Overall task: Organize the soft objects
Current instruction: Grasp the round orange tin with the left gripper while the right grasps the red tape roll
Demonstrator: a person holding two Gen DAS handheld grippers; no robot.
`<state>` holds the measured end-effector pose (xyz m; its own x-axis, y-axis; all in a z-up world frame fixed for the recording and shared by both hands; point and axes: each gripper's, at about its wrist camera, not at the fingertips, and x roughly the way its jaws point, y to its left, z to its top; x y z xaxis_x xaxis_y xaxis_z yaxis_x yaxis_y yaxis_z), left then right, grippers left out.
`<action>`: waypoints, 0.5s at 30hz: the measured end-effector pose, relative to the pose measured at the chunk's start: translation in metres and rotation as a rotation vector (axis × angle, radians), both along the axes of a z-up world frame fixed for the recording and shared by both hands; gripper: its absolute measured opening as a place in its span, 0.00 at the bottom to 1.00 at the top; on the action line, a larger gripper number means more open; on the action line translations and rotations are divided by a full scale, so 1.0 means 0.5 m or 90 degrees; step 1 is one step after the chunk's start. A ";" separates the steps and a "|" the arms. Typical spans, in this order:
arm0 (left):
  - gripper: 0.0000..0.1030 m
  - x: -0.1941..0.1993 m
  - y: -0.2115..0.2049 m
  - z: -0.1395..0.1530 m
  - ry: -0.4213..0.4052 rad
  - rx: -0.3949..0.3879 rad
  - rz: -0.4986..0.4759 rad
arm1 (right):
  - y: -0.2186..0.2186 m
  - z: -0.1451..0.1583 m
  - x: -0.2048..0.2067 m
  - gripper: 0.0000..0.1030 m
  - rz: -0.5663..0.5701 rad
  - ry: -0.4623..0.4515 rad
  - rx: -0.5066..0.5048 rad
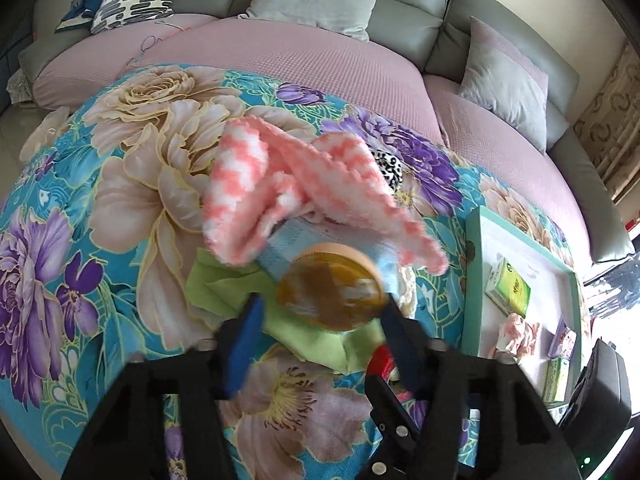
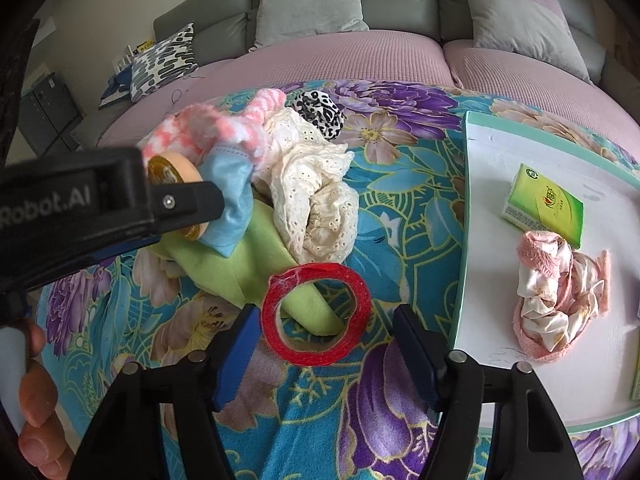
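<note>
My left tongs [image 1: 320, 312] stand wide around a round amber-lidded tin [image 1: 332, 292] on the heap of cloths. My right tongs [image 2: 324, 320] gape wide over the red tape ring [image 2: 316, 314] lying on the green cloth [image 2: 224, 264] on the floral-covered worktop [image 2: 400, 168].

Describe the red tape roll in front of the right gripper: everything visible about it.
The red tape roll is a thin glossy ring with a wide open core, its outer layer wrinkled near the top left. It lies tilted, its far side propped on the green cloth, which shows through the hole, its near side on the floral blanket. It sits between the open fingers of the right gripper, seemingly untouched. In the left wrist view only a red sliver shows.
</note>
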<state>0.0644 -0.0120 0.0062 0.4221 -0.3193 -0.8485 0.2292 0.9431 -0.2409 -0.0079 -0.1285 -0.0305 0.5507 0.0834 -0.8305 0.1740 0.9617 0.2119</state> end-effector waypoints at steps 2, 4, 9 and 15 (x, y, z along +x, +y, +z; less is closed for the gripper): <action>0.51 -0.001 -0.002 -0.001 0.003 -0.008 -0.007 | -0.003 -0.006 0.002 0.56 0.001 0.008 0.017; 0.51 -0.001 -0.003 0.000 0.001 -0.010 -0.009 | -0.002 -0.005 0.002 0.56 0.002 0.008 0.014; 0.51 -0.004 -0.008 0.004 -0.006 0.000 -0.013 | -0.003 -0.004 -0.001 0.56 0.001 0.005 0.020; 0.51 -0.005 -0.005 0.008 -0.010 0.001 -0.010 | -0.009 0.003 -0.006 0.55 -0.006 -0.004 0.022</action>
<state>0.0620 -0.0144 0.0103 0.4301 -0.3251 -0.8422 0.2482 0.9396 -0.2359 -0.0110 -0.1328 -0.0292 0.5570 0.1070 -0.8236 0.1820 0.9518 0.2467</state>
